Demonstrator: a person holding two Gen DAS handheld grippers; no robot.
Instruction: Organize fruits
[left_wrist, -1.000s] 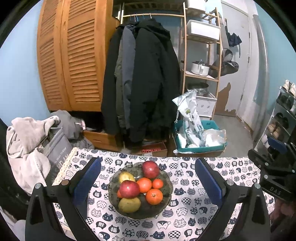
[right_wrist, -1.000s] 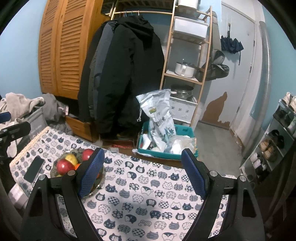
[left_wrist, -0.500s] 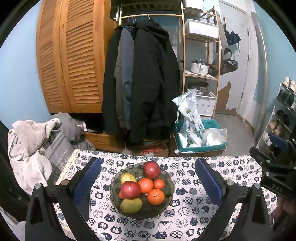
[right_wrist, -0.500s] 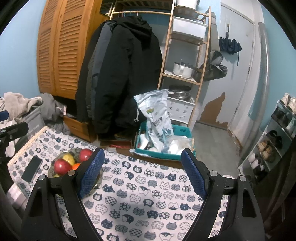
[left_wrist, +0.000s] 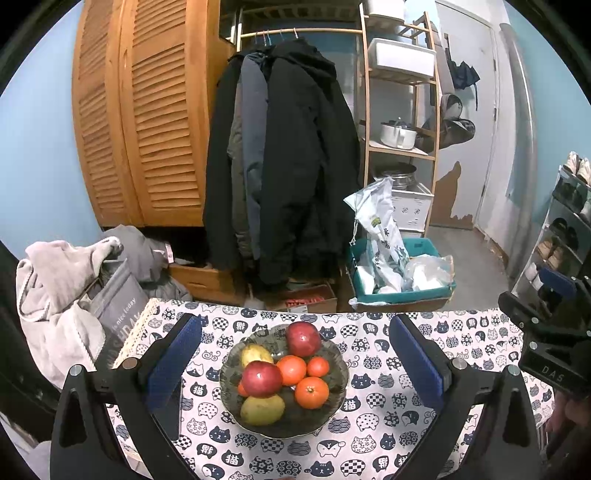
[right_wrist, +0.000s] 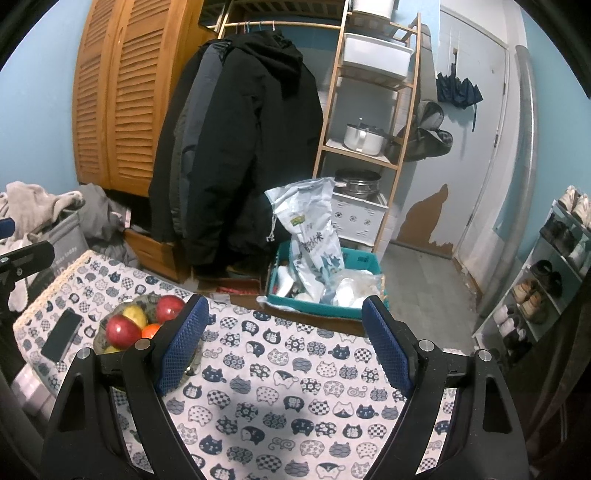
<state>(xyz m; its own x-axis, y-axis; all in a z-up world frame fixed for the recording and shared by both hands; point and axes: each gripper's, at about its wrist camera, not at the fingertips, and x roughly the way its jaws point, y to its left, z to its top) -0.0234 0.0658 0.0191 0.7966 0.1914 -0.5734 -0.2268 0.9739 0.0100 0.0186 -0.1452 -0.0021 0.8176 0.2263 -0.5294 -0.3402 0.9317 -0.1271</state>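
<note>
Nearest, the left gripper (left_wrist: 295, 363) hangs with jaws spread wide over the fruit bowl (left_wrist: 338, 384) on the cat-print tablecloth (left_wrist: 373, 424); the right gripper (right_wrist: 284, 347), equally spread and holding nothing, has the bowl beside its left finger. A phone (right_wrist: 62, 334) lies left of the bowl, coats (left_wrist: 291, 158) hang beyond.

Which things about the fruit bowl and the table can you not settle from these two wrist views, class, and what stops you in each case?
- Glass bowl, right wrist view: its right half, hidden behind the right gripper and its left finger.
- Small orange fruit, left wrist view: mostly covered by the front red apple.
- Black phone: seen only in the right wrist view; screen detail too small.
- Table's near edge: cut off in both views.
</note>
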